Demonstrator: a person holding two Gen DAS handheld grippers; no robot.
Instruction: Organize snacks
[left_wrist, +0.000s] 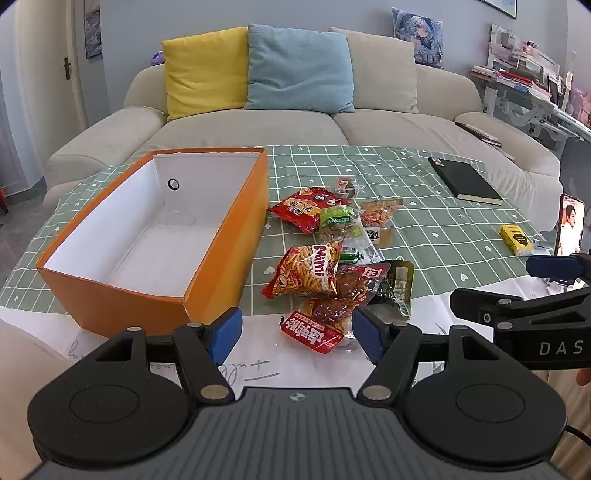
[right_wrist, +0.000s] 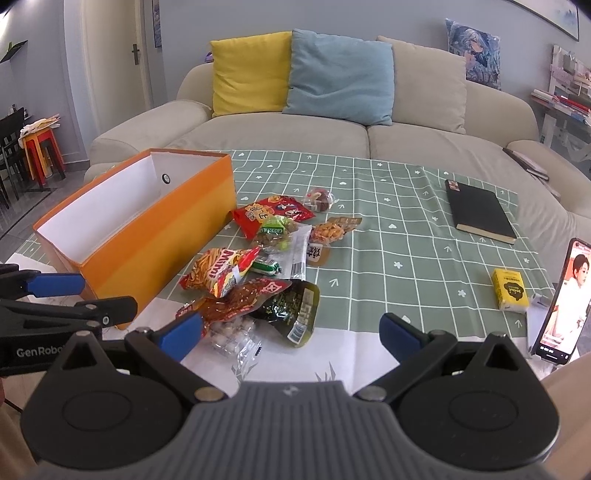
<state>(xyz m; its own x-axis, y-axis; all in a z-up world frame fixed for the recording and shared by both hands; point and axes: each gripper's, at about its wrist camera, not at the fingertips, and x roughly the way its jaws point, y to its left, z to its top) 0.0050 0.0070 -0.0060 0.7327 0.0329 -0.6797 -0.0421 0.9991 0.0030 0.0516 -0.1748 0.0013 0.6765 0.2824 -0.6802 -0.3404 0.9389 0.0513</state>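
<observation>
Inside, orange box (left_wrist: 225, 254) bare white.

The phone (right_wrist: 565, 302) runs off the right edge in both views. A clear packet (right_wrist: 236, 338) lies half under the red-brown snack bag (right_wrist: 240, 299), its contents too small to identify. Small print on the yellow pack (right_wrist: 510, 291) is unreadable.

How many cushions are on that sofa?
4: a yellow cushion at the left, a blue cushion beside it, a beige cushion next, and a printed cushion at the far right.
</observation>
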